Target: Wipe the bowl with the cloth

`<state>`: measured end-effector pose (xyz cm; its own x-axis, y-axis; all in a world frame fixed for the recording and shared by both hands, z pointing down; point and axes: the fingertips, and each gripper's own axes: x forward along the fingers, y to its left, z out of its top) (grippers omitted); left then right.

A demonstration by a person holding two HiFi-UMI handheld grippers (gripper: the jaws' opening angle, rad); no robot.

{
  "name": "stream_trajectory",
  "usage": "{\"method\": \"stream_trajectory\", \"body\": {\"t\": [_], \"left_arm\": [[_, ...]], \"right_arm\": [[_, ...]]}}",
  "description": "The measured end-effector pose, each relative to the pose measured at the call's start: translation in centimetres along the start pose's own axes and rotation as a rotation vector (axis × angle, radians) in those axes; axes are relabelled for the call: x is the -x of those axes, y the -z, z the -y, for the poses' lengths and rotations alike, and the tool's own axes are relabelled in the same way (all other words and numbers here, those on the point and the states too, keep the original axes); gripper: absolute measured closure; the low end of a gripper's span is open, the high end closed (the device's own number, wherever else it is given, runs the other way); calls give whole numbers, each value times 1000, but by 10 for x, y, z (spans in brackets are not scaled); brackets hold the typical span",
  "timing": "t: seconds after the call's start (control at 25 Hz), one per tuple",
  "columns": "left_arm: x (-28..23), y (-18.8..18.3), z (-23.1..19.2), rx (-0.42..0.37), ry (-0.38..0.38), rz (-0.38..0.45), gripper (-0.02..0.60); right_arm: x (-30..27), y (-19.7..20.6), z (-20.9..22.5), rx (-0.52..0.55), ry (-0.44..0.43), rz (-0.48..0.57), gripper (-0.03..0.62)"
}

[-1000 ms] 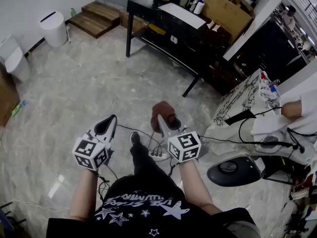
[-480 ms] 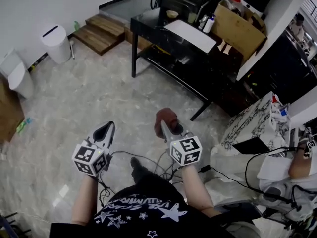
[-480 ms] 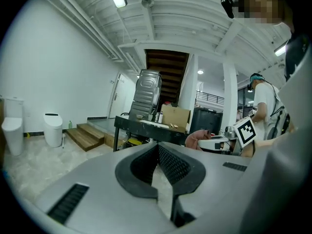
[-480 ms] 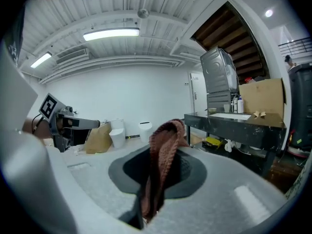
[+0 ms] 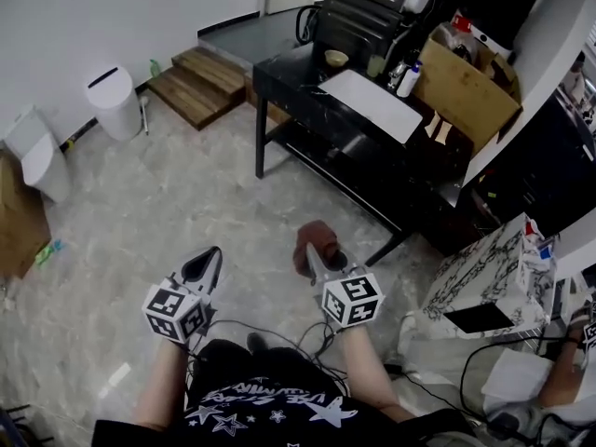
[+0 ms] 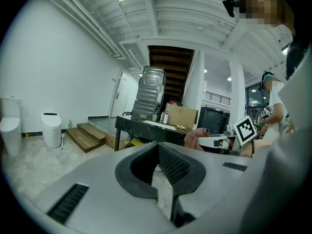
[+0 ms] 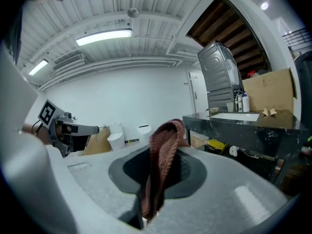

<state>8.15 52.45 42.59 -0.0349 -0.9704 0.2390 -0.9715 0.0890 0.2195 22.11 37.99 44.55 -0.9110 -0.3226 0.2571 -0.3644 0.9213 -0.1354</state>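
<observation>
A small pale bowl (image 5: 336, 59) stands on the far end of a black table (image 5: 307, 74), beside a white sheet (image 5: 372, 102); both gripper views show the bowl (image 6: 143, 116) (image 7: 213, 110) well ahead. My right gripper (image 5: 311, 251) is shut on a reddish-brown cloth (image 5: 316, 238), which hangs folded between its jaws (image 7: 163, 165). My left gripper (image 5: 207, 264) is shut with nothing in it, level with the right one and to its left. Both are held over the floor, short of the table.
Two white bins (image 5: 115, 101) and wooden steps (image 5: 200, 77) line the left wall. A cardboard box (image 5: 470, 87) and bottles (image 5: 404, 79) sit at the table's right. Cables (image 5: 279, 329) lie on the floor by my feet. A patterned white cabinet (image 5: 489, 282) and another person's arm (image 5: 568, 380) are at the right.
Both grippers have travelled forward together across the floor toward the black table, which now shows more fully. The cloth stays clamped in the right gripper; the left stays shut.
</observation>
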Motion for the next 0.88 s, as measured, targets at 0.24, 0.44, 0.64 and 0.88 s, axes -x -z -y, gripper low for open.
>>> {"method": "stream_trajectory", "body": {"t": [0.24,0.44,0.64,0.88], "left_arm": [[-25,-9,-9,-5,16,9,572],[-54,-14,-18,-18,49,1,572],[-99,-31,-33,-41,111,4,572],[-174,-56,-84,-35,173,8,572]], "right_arm": [[-12,6,17,-39,8,-20,536],[-24,2,38,-49,46,-12,536],[-51,-8,63,-68,91,-5,536],[-114,-31,101,-56,137,-12,536]]}}
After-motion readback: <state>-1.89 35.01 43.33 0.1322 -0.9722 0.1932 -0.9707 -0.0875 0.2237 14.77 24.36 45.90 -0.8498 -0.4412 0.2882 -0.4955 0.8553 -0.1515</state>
